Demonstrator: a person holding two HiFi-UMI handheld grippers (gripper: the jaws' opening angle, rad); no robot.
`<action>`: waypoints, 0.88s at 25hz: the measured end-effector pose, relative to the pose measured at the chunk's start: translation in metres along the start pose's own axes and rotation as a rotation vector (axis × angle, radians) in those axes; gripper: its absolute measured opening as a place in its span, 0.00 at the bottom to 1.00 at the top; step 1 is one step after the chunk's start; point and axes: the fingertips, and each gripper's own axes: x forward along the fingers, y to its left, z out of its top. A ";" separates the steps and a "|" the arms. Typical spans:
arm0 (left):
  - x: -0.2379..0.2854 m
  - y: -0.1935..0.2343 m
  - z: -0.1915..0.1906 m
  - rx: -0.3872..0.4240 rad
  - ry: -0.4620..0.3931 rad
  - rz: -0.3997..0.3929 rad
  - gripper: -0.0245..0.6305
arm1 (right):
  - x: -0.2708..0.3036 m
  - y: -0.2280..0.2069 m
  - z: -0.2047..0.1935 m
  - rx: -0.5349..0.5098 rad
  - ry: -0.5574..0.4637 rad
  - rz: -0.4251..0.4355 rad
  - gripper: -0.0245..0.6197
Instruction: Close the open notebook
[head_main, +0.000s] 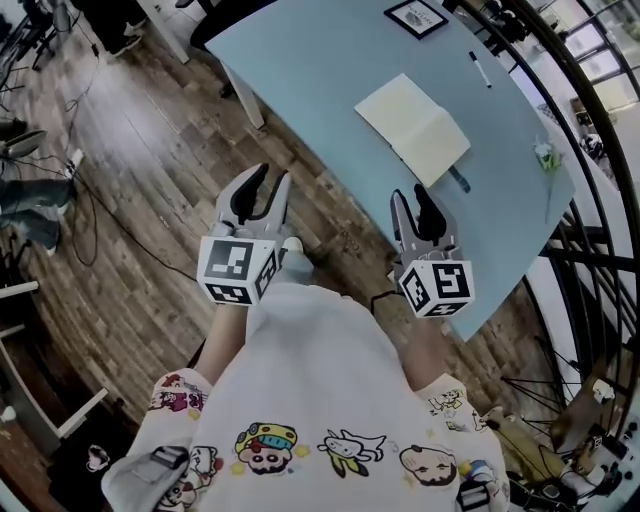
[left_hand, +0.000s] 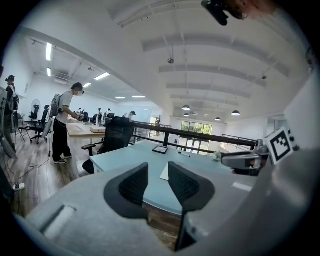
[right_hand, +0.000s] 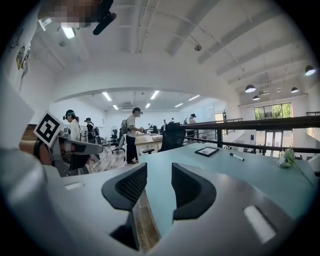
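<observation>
Pale blue table, far right: notebook lying open, flat. Left gripper and right gripper near side, jaws moderately apart, empty. Approach step, by judgement; next, reach one cover edge, fold over.

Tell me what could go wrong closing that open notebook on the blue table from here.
The open notebook lies flat and loose on the table, so lifting one half may push it sliding, perhaps toward the marker. The right gripper, open and empty, might pinch only a few thin pages and crease them.
</observation>
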 end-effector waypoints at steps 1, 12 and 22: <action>0.002 0.007 0.001 -0.002 0.001 -0.004 0.22 | 0.005 0.002 0.000 0.005 0.001 -0.007 0.27; 0.017 0.039 -0.014 -0.016 0.064 -0.070 0.22 | 0.023 0.006 -0.012 0.050 0.039 -0.110 0.27; 0.099 0.029 0.000 0.002 0.105 -0.144 0.22 | 0.047 -0.067 -0.021 0.120 0.082 -0.213 0.27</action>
